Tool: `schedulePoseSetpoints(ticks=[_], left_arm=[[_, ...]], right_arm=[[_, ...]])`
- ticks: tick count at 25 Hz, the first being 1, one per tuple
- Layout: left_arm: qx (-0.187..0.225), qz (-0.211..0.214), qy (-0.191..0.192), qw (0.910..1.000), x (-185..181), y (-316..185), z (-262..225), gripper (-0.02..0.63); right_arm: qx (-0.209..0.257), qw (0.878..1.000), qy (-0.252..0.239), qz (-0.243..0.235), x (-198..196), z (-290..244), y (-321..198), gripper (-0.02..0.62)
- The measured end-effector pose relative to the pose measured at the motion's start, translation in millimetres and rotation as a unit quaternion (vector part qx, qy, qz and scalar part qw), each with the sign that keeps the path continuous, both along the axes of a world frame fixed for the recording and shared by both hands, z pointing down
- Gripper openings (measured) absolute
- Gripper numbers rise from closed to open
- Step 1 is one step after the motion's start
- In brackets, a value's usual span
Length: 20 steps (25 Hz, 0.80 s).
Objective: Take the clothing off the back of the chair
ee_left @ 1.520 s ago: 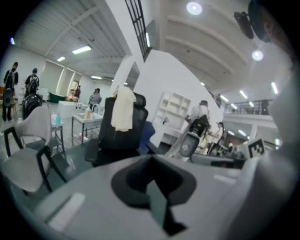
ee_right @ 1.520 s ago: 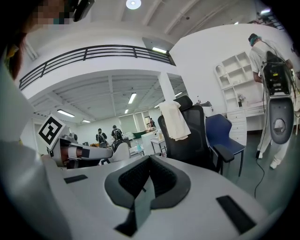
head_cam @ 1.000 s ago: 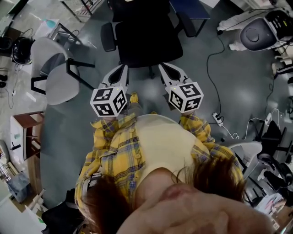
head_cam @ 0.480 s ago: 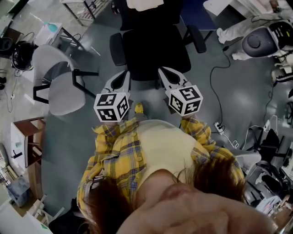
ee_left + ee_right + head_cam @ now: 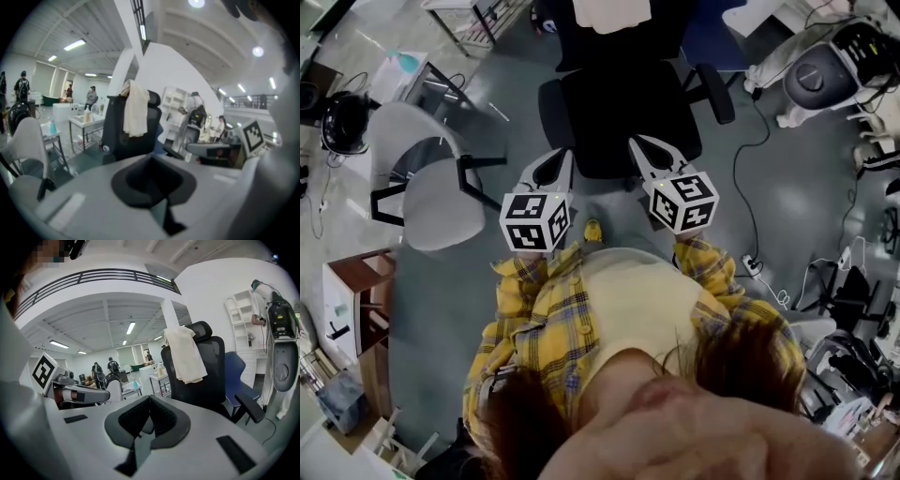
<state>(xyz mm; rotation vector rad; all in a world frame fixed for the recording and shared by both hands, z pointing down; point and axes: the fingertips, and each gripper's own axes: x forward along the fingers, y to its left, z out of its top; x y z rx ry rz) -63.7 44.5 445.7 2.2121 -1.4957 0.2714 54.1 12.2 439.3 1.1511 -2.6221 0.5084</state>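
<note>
A cream cloth [image 5: 612,11] hangs over the back of a black office chair [image 5: 623,108] at the top of the head view. In the left gripper view the cloth [image 5: 136,111] drapes down the chair's backrest [image 5: 115,133], straight ahead and some way off. The right gripper view shows the cloth [image 5: 185,355] over the backrest [image 5: 216,376], right of centre. My left gripper [image 5: 553,161] and right gripper [image 5: 641,150] are held side by side just short of the seat's front edge. Both are shut with nothing between the jaws, and both are clear of the chair.
A grey chair [image 5: 431,192] stands to the left and a blue chair [image 5: 712,28] behind the black one. A white robot [image 5: 825,66] is at the upper right. A cable and power strip [image 5: 750,267] lie on the floor to the right. People stand far off.
The person has walked toward the black chair, which has come nearer. The cream cloth on its back has come into the head view. Both grippers stay shut.
</note>
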Motion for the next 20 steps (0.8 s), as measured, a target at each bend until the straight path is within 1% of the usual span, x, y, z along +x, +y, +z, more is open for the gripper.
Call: schedulePoseSetpoints(ticks=[4, 10, 13, 16, 20], left_arm=[[0.008, 0.001, -0.007, 0.9999, -14, -17, -4, 0.003], [0.025, -0.001, -0.009, 0.9996, -21, -51, -14, 0.003], [0.032, -0.008, -0.009, 0.9994, -26, -72, -18, 0.003], [0.029, -0.019, -0.011, 0.9993, -32, -99, -18, 0.003], [0.035, -0.028, -0.015, 0.9989, -30, -136, -24, 0.003]], right_arm=[[0.011, 1.000, 0.006, 0.002, -12, -7, -18, 0.014], [0.017, 1.000, 0.013, 0.004, -19, -10, -55, 0.014], [0.025, 1.000, 0.009, -0.002, -26, -13, -83, 0.014], [0.032, 0.999, -0.001, -0.011, -33, -17, -116, 0.014], [0.042, 0.999, -0.009, -0.024, -35, -28, -156, 0.014]])
